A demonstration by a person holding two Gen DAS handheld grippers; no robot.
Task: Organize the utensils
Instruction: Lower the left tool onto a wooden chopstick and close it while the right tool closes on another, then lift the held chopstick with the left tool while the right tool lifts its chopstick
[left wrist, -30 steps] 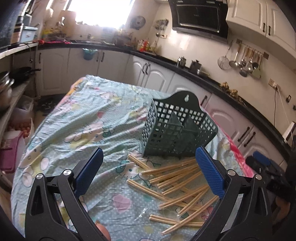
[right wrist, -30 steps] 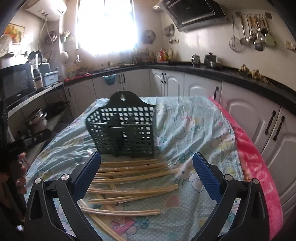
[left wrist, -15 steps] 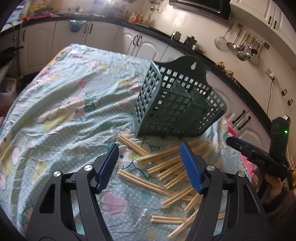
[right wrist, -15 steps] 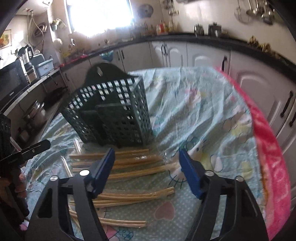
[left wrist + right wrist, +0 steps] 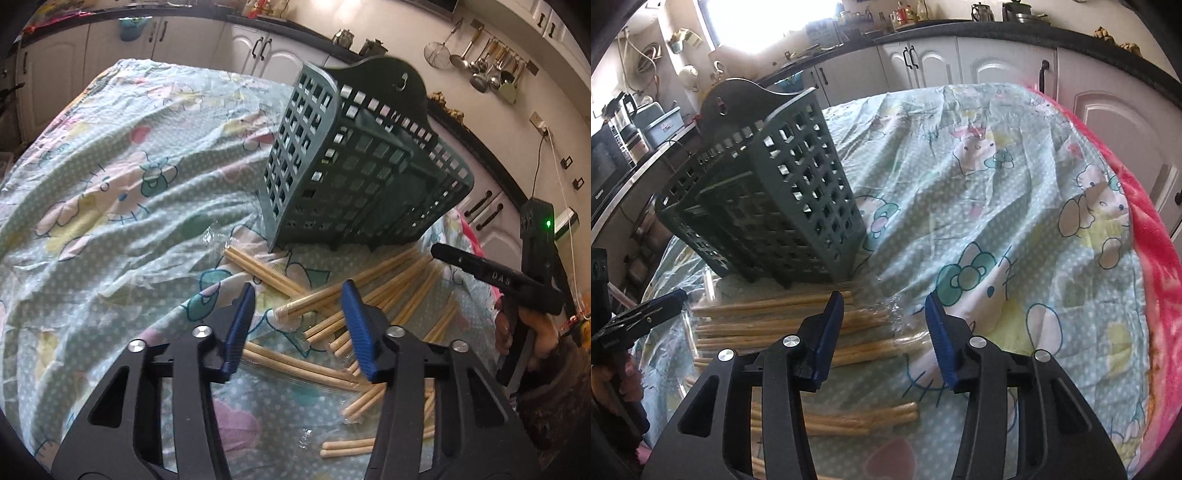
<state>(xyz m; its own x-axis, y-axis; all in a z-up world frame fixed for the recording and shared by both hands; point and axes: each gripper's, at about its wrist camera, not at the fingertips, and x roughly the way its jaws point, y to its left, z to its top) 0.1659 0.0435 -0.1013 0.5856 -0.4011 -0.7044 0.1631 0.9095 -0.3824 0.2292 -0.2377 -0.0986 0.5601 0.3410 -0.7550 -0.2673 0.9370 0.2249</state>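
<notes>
A dark green slotted utensil basket (image 5: 351,166) (image 5: 775,199) stands on the cartoon-print cloth (image 5: 110,184). Several wooden chopsticks (image 5: 373,295) (image 5: 768,317), some in clear plastic wrap, lie scattered in front of it. My left gripper (image 5: 298,295) hovers just over the chopstick ends at the pile's left side. Its jaws are closing, and no pad presses on a stick. My right gripper (image 5: 883,306) hangs over the wrapped chopstick ends at the pile's right side. Its jaws are also closing with nothing gripped. Each gripper shows at the edge of the other's view.
A pink blanket (image 5: 1152,258) runs along the table's right edge. White kitchen cabinets (image 5: 997,66) and a dark counter ring the table. Ladles and strainers (image 5: 487,70) hang on the wall. A person's hand (image 5: 535,332) holds the right gripper's handle.
Both grippers came down and closer to the chopsticks, tipping further downward. Both pairs of jaws narrowed from wide to about half.
</notes>
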